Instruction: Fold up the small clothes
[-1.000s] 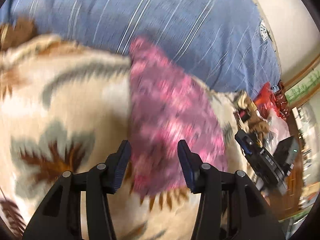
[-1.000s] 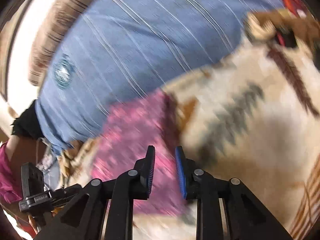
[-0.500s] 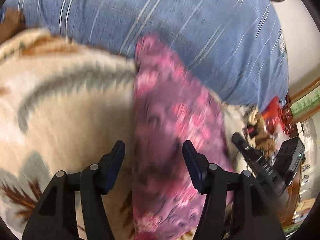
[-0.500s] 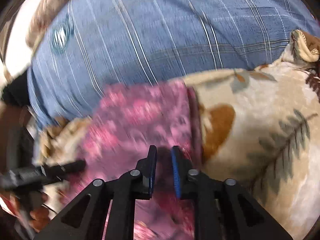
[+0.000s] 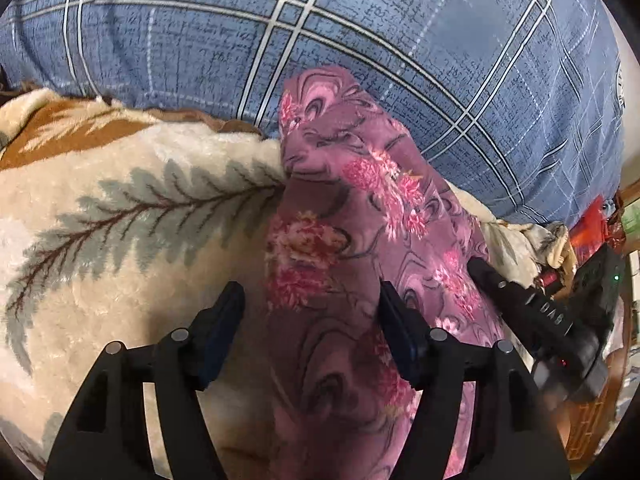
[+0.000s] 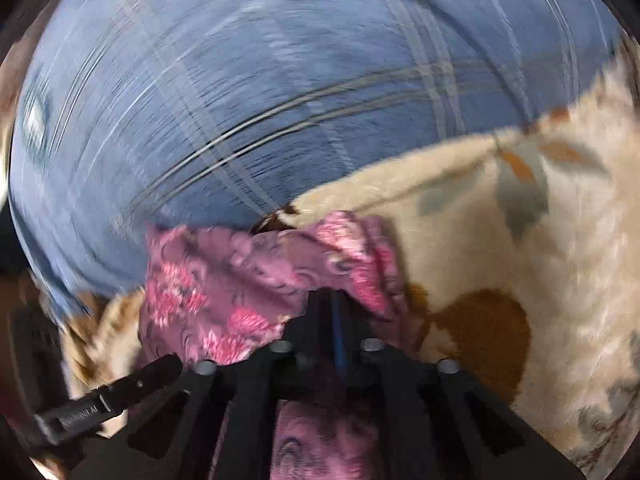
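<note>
Presently: purple floral garment [image 5: 360,240] on fleece blanket [image 5: 120,220], long axis running lower centre to upper centre of frame; right gripper [image 6: 334,312] pressed together, pinching its near edge; left gripper [image 5: 310,312] opening, astride the cloth, not pinching.

Little text can be read. In the left wrist view, pale letters that look like "DAB" run along the black arm of the right gripper [image 5: 476,270], beside the purple floral cloth [image 5: 360,216]. In the right wrist view, the left gripper [image 6: 172,364], just left of the same cloth, carries blurred white lettering that seems to end in "AI". A round emblem on the blue checked sheet [image 5: 400,40], far from the cloth, is unreadable.
</note>
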Available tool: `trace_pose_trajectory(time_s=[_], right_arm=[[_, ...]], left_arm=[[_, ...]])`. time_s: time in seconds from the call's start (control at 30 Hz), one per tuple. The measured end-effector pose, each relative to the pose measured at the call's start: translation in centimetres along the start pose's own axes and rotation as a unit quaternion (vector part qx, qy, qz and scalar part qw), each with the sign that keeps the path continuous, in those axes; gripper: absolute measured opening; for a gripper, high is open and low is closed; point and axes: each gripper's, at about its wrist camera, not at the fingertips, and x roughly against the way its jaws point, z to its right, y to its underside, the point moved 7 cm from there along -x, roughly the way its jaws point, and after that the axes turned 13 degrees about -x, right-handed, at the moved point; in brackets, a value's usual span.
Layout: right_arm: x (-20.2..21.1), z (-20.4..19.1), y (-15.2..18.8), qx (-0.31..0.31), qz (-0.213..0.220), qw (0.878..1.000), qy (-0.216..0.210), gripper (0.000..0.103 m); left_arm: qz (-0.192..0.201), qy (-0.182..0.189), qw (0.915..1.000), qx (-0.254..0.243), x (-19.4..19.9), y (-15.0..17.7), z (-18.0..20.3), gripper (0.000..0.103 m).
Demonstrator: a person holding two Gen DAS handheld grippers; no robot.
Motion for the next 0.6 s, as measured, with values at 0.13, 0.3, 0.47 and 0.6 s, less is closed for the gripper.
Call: trace_pose_trajectory(time_s=[0.13, 0.3, 0.47, 0.6], right_arm=[[4.9, 2.4, -1.4, -0.026, 0.05, 0.998, -0.012, 0.024], [7.3, 5.3, 0.0, -0.064, 0.009, 0.993, -0.097, 0.051], [5.7, 3.8, 3.3, -0.011, -0.03, 0.993, -0.117, 0.052], [4.4, 1.5, 4.5, 0.035, -0.073, 0.989, -0.122, 0.056]], left_arm=[[0.022, 0.035, 0.9992, 0.002, 3.0, 1.4, -2.0, 0.067], [0.021, 0.079, 0.9964, 0.023, 3.9, 3.4, -2.5, 0.066], [0.009, 0.104, 0.9944, 0.011, 2.8, 4.4, -0.1, 0.077], [-0.002, 0.131, 0.9913, 0.014, 1.7, 4.0, 1.9, 0.078]])
